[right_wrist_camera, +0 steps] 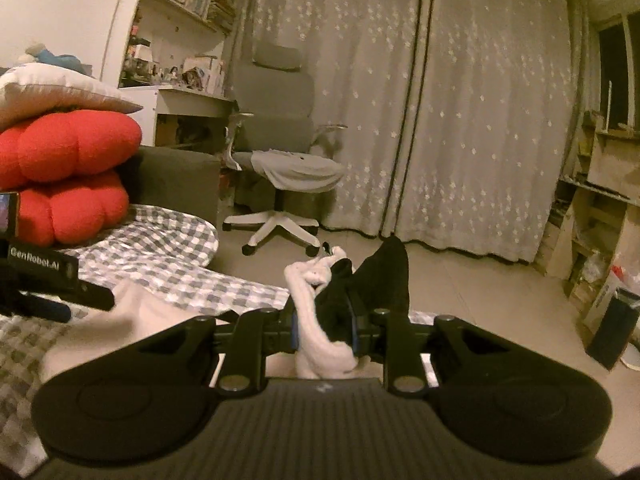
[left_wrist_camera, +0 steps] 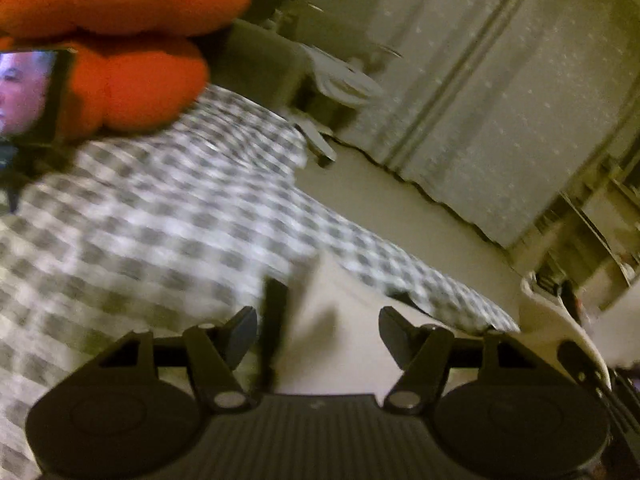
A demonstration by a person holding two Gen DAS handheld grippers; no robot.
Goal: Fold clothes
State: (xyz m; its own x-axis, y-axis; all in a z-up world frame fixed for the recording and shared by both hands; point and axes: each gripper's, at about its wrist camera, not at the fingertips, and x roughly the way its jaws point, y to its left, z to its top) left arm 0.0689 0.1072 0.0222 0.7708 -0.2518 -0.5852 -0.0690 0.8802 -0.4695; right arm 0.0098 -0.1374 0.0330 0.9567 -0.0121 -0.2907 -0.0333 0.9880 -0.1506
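My right gripper [right_wrist_camera: 324, 330] is shut on a bunched garment, with white fabric [right_wrist_camera: 316, 348] pinched between the pads and a black part [right_wrist_camera: 384, 276] sticking up beyond the fingers. More white cloth [right_wrist_camera: 132, 312] lies on the checked bed sheet [right_wrist_camera: 168, 264] to its left. The left wrist view is blurred by motion. There my left gripper [left_wrist_camera: 318, 332] stands open above white cloth [left_wrist_camera: 340, 320] on the checked sheet [left_wrist_camera: 160, 220]. A dark strip [left_wrist_camera: 276, 320] lies beside its left finger, and the pads press on nothing.
Two red cushions [right_wrist_camera: 68, 184] are stacked on the bed at left under a pillow [right_wrist_camera: 52, 92]. A black device with a small screen [right_wrist_camera: 40, 268] stands in front of them. Beyond the bed are an office chair [right_wrist_camera: 280, 160], starred curtains [right_wrist_camera: 460, 120], a desk and shelves.
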